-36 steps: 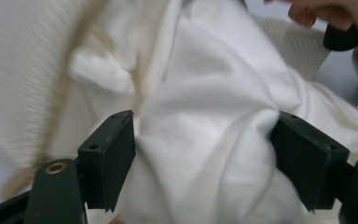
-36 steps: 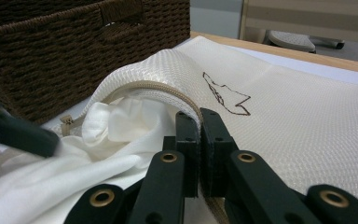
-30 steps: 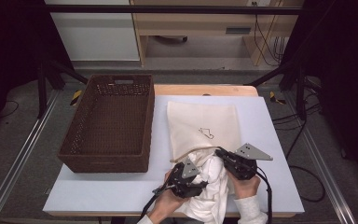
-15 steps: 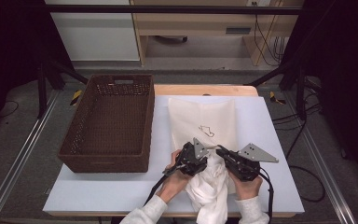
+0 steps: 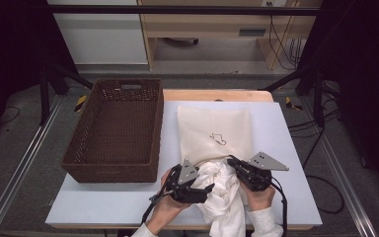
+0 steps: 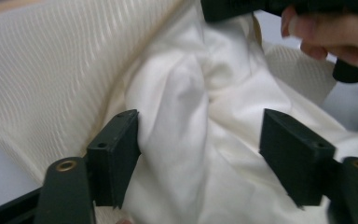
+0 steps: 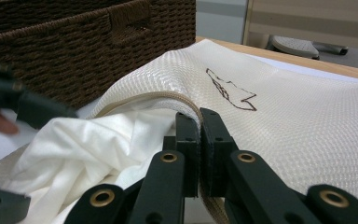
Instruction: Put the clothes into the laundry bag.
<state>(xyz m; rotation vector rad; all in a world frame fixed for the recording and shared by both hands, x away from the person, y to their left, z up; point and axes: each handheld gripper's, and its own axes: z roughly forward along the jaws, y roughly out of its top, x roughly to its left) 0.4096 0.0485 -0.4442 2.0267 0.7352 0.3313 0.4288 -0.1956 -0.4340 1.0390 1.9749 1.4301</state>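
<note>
High view, nearest edge first: a crumpled white cotton cloth lies bunched at the front of the pale blue-white surface, its lower end hanging over the near rim between the person's two forearms. The left claw presses against the cloth from the left with its jaws spread wide; in the left gripper view the cloth bulges between the parted jaws, touching the left one and apart from the right one. The right claw sits just beyond the bundle, its jaws pinched together on the zip-edged mouth of a cream mesh laundry bag; the right gripper view shows that rim lifted, with the cloth just under it at the opening. The bag, marked with a small dark brown line drawing, lies flat beyond the claws toward the far edge. Left of it, close alongside, stands a dark brown woven wicker basket, walling off that side.
</note>
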